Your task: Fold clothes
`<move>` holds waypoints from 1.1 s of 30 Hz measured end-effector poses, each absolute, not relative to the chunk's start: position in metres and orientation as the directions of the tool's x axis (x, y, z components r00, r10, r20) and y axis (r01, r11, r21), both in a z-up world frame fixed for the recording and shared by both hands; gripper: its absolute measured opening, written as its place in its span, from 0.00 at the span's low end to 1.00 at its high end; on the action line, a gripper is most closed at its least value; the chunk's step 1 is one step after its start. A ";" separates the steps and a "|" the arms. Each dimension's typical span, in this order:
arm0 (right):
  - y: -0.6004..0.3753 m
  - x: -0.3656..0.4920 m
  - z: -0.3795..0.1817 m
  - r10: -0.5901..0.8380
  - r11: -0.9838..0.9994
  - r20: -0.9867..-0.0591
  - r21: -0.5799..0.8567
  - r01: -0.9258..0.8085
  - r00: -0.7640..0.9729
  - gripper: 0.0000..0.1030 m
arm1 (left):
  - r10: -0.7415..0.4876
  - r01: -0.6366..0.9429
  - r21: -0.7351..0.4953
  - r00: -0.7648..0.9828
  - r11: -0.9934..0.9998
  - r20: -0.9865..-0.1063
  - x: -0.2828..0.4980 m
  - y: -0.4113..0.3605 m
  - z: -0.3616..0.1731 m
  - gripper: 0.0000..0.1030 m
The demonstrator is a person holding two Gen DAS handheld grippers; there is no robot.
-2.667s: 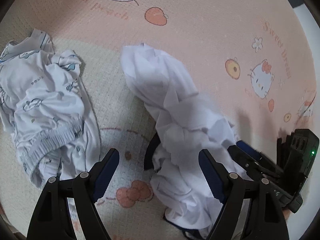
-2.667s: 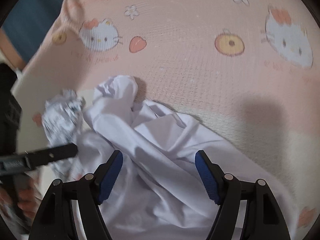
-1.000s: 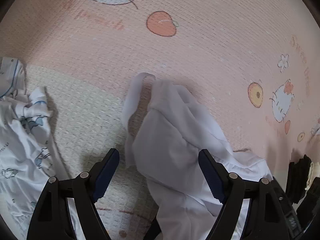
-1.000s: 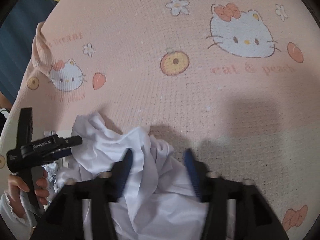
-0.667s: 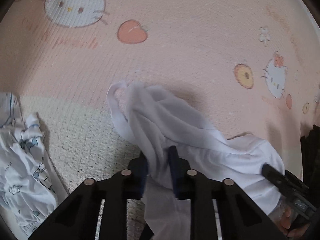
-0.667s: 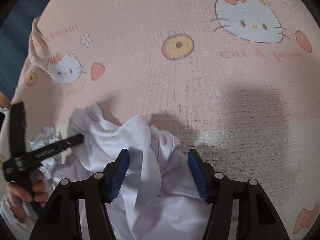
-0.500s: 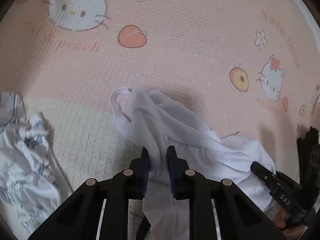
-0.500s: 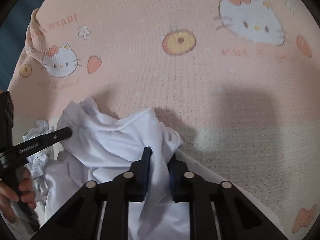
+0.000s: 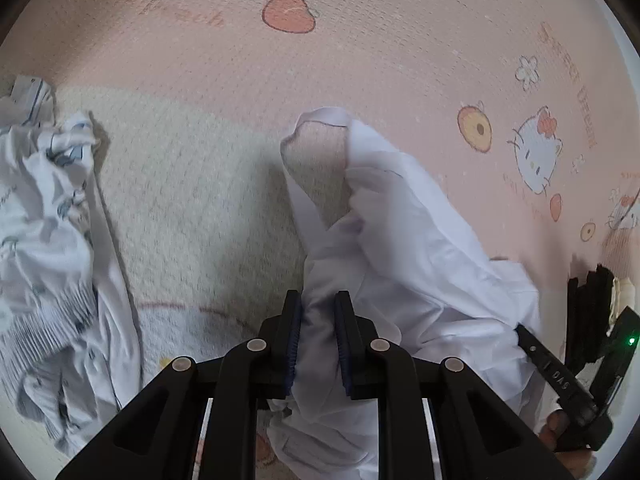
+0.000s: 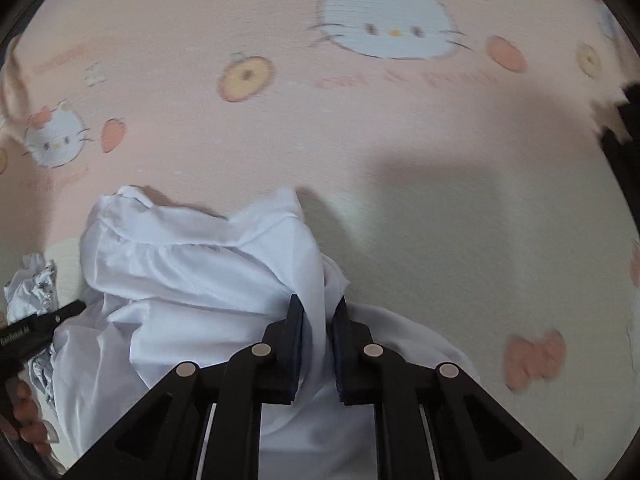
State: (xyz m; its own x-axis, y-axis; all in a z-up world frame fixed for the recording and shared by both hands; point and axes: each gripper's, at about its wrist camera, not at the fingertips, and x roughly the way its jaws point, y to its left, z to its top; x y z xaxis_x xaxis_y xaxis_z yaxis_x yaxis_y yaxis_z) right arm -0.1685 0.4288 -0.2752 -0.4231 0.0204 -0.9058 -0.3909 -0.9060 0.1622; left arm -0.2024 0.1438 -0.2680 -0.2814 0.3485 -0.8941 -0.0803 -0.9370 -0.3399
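Observation:
A crumpled plain white garment point(image 9: 404, 248) lies on the pink and cream cartoon-cat mat point(image 9: 360, 60). One looped end of it reaches up toward the pink part. My left gripper point(image 9: 316, 312) is shut on a fold of this white garment near its lower middle. In the right wrist view the same white garment point(image 10: 192, 276) bunches up, and my right gripper point(image 10: 316, 312) is shut on another fold of it. The right gripper's tool and a hand point(image 9: 560, 376) show at the left view's lower right edge.
A second crumpled garment, white with small blue prints point(image 9: 48, 248), lies at the left of the mat, also visible as a scrap point(image 10: 32, 284) in the right view. The left gripper's tool and a hand point(image 10: 24, 336) sit at the right view's left edge. A dark object point(image 10: 624, 136) blurs at the right edge.
Both grippers went from open around the white garment to shut on folds of it. The garment has been drawn up and stretched between them, and the right view is now sweeping sideways.

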 end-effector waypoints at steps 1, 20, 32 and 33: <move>0.431 -0.164 -0.274 0.039 -0.902 -0.909 0.146 -0.407 -0.415 0.11 | 0.351 -0.078 -0.343 -0.283 -0.936 -0.893 -0.201 0.145 -0.268 0.14; 0.481 -0.155 -0.254 -0.136 -0.786 -0.764 0.470 -0.401 -0.631 0.67 | 0.372 -0.029 -0.385 -0.330 -0.923 -0.867 -0.252 0.157 -0.251 0.79; 0.485 -0.169 -0.265 -0.152 -0.740 -0.757 0.513 -0.434 -0.636 0.52 | 0.252 -0.278 -0.171 -0.288 -0.945 -0.924 -0.280 0.226 -0.271 0.79; 0.484 -0.171 -0.267 -0.166 -0.736 -0.756 0.523 -0.431 -0.634 0.50 | 0.238 -0.284 -0.154 -0.290 -0.946 -0.927 -0.283 0.232 -0.274 0.79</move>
State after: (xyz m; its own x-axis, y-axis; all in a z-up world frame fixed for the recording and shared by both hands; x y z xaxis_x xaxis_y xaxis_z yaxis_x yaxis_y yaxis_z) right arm -0.1713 0.4844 -0.2669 -0.6338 -0.1657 -0.7556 -0.4307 -0.7358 0.5226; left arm -0.2832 0.2317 -0.2740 -0.2904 0.2380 -0.9268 -0.2838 -0.9464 -0.1541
